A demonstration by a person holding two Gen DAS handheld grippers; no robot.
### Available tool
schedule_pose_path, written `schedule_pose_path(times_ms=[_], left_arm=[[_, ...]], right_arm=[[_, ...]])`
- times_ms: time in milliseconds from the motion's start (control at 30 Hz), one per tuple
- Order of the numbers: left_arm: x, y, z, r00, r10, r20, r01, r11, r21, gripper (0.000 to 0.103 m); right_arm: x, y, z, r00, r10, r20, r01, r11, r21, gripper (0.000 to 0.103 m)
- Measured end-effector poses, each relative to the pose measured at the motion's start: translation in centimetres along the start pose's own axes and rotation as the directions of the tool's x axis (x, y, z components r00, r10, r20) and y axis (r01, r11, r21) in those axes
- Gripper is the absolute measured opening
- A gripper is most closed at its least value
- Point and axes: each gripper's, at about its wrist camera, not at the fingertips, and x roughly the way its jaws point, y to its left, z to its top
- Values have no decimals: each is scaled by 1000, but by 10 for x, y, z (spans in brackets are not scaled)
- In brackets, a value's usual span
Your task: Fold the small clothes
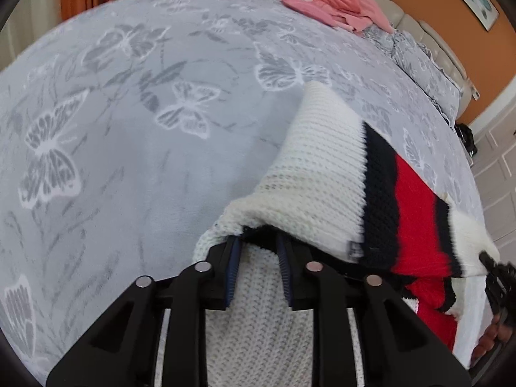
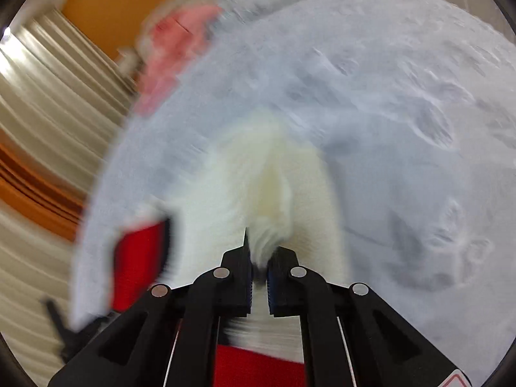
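Both grippers, left [image 1: 258, 251] and right [image 2: 258, 258], have jaws clamped on the knit sweater [image 1: 322, 167] (white, black and red), lifting it above the bed [image 1: 129, 129].

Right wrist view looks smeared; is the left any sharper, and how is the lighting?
Right wrist: heavy motion blur smears the sweater and bedspread; only the right gripper is crisp. Left wrist: sharp knit on the sweater, even light, strong fisheye bending.
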Motion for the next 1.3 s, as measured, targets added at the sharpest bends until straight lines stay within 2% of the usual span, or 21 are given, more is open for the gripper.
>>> schedule_pose_path(times_ms=[33, 67, 133, 200, 233, 267, 300, 333, 367, 433, 567, 700, 833, 933, 1067, 1100, 1133, 1200, 1233, 1267, 1300], left_arm=[[2, 1, 0, 1000, -4, -2, 4, 1000, 8, 17], [2, -1, -1, 1000, 1, 0, -1, 1000, 19, 17], [0, -7, -3, 1000, 20, 3, -20, 998, 51, 17], [-5, -9, -4, 1000, 6, -12, -5, 998, 55, 18], [-12, -7, -7, 999, -17, -30, 18, 999, 47, 22], [-17, -5, -10, 999, -26, -38, 28, 999, 46, 31], [-26, -3, -14, 998, -34, -44, 36, 998, 50, 37], [-39, 1, -23, 998, -41, -43, 44, 997, 60, 49], [-52, 4, -31, 998, -42, -41, 44, 996, 75, 60], [-79, 12, -53, 997, -59, -43, 63, 992, 109, 64], [-119, 42, -103, 989, -100, -113, 113, 987, 115, 74], [-139, 69, -149, 978, -111, -174, 125, 989, 74, 78], [-136, 82, -181, 961, -141, -238, 140, 990, -21, 79], [-135, 73, -191, 969, -103, -226, 107, 994, 8, 82], [-129, 54, -195, 966, 1, -258, 32, 992, 122, 79], [-128, 50, -197, 962, 25, -272, 19, 987, 157, 76], [-127, 46, -198, 960, 43, -277, 9, 983, 185, 67], [-125, 38, -200, 954, 78, -288, -7, 970, 241, 52], [-126, 36, -201, 952, 90, -293, -14, 968, 252, 39], [-126, 36, -201, 951, 83, -299, -6, 969, 248, 27], [-128, 36, -201, 949, 66, -309, 8, 973, 233, 20]], right_arm=[[17, -8, -7, 997, -35, -71, 34, 999, -17, 5], [17, -10, -9, 998, -15, -59, 14, 1000, -24, 4], [-3, -5, -7, 1000, -11, -15, 11, 1000, -9, 12], [-28, 0, -11, 999, -17, 36, 18, 1000, -9, 15], [-44, 2, -19, 998, -23, 60, 25, 999, -24, 17], [-56, 2, -26, 997, -30, 73, 33, 999, -36, 19], [-75, -3, -40, 996, -47, 81, 51, 997, -56, 30], [-90, -7, -56, 994, -64, 83, 71, 995, -74, 43], [-101, -15, -69, 993, -79, 84, 87, 993, -85, 47], [-131, -28, -109, 991, -115, 74, 124, 984, -126, 49], [-170, -62, -192, 992, -121, -38, 115, 983, -141, 54], [-181, -74, -246, 986, -79, -148, 65, 993, -102, 58], [-177, -66, -268, 977, -22, -211, 11, 998, -54, 60], [-160, -63, -274, 963, 20, -270, -15, 1000, 18, 61], [-149, -47, -284, 961, -66, -270, 61, 998, -25, 59], [-149, -47, -285, 961, -76, -268, 70, 997, -30, 40], [-148, -46, -284, 961, -73, -267, 68, 997, -28, 13], [-148, -49, -283, 963, -37, -266, 42, 999, 14, 13], [-150, -49, -283, 966, -37, -254, 42, 999, 13, 12], [-153, -49, -284, 970, -32, -241, 36, 999, 10, 12], [-162, -45, -284, 977, -14, -211, 16, 1000, 8, 11]])
